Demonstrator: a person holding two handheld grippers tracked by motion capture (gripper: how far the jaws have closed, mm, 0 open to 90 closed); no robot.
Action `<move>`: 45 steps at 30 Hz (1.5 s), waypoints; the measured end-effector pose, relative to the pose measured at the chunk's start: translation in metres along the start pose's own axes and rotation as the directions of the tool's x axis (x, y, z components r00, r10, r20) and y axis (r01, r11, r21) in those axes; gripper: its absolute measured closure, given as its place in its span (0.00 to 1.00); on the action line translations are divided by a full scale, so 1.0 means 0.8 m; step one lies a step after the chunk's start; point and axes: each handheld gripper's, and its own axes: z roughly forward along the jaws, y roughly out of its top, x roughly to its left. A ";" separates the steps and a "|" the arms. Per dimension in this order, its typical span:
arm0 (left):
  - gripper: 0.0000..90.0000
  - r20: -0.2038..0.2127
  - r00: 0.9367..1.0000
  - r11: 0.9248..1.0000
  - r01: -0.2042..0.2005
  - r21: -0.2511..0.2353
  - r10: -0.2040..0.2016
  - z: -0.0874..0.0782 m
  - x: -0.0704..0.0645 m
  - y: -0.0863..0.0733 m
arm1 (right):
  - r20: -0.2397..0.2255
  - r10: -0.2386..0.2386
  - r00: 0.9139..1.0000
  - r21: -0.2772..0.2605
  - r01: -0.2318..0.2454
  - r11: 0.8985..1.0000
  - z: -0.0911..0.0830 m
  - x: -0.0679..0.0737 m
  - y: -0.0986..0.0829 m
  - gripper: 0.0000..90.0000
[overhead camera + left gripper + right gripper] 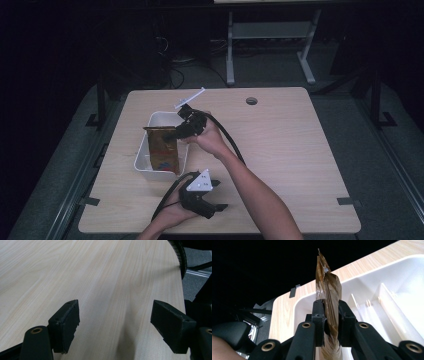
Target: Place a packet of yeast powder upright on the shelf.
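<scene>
A brown foil pouch [163, 149] with a red and blue label hangs upright over a white plastic bin [155, 120] on the left half of the table. My right gripper [176, 134] is shut on the pouch's top edge. In the right gripper view the thin pouch [329, 285] rises between the two closed jaws of that gripper [329, 322], with the bin [402, 290] behind it. My left gripper [218, 209] rests low near the table's front edge, jaws spread apart. The left gripper [115, 322] has bare wood between its jaws.
The wooden table [280, 145] has a round cable hole [251, 101] at the back. A white stick-like piece [190, 98] lies just behind the bin. Black cables trail from both grippers. Table legs and dark floor lie beyond the far edge.
</scene>
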 end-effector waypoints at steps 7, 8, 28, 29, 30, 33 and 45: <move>0.25 -0.002 1.000 1.000 0.002 0.002 -0.002 0.001 0.000 0.000 | -0.017 0.001 1.000 0.016 -0.001 1.000 0.005 0.000 -0.004 0.87; 0.25 -0.002 1.000 1.000 0.002 0.002 -0.002 0.001 0.000 -0.001 | -0.018 -0.002 1.000 0.018 0.002 1.000 0.006 0.001 -0.005 0.87; 0.25 -0.003 1.000 1.000 0.003 -0.001 -0.003 0.001 0.000 0.000 | -0.006 -0.004 1.000 0.035 0.004 0.999 0.010 0.001 -0.005 0.83; 0.25 -0.004 1.000 1.000 0.002 -0.001 -0.002 0.000 0.000 0.000 | -0.004 -0.002 1.000 0.033 0.003 0.999 0.009 0.000 -0.005 0.82; 0.25 -0.004 1.000 1.000 0.002 -0.001 -0.002 0.000 0.000 0.000 | -0.004 -0.002 1.000 0.030 0.003 1.000 0.008 0.001 -0.005 0.81; 0.25 -0.004 1.000 1.000 0.001 -0.001 -0.001 0.000 0.000 0.000 | -0.008 -0.010 1.000 0.012 0.010 1.000 0.005 0.001 -0.004 0.79; 0.25 -0.008 1.000 1.000 0.002 -0.006 -0.002 -0.002 0.002 0.000 | 0.017 0.000 1.000 0.010 0.000 1.000 -0.007 -0.001 -0.007 0.63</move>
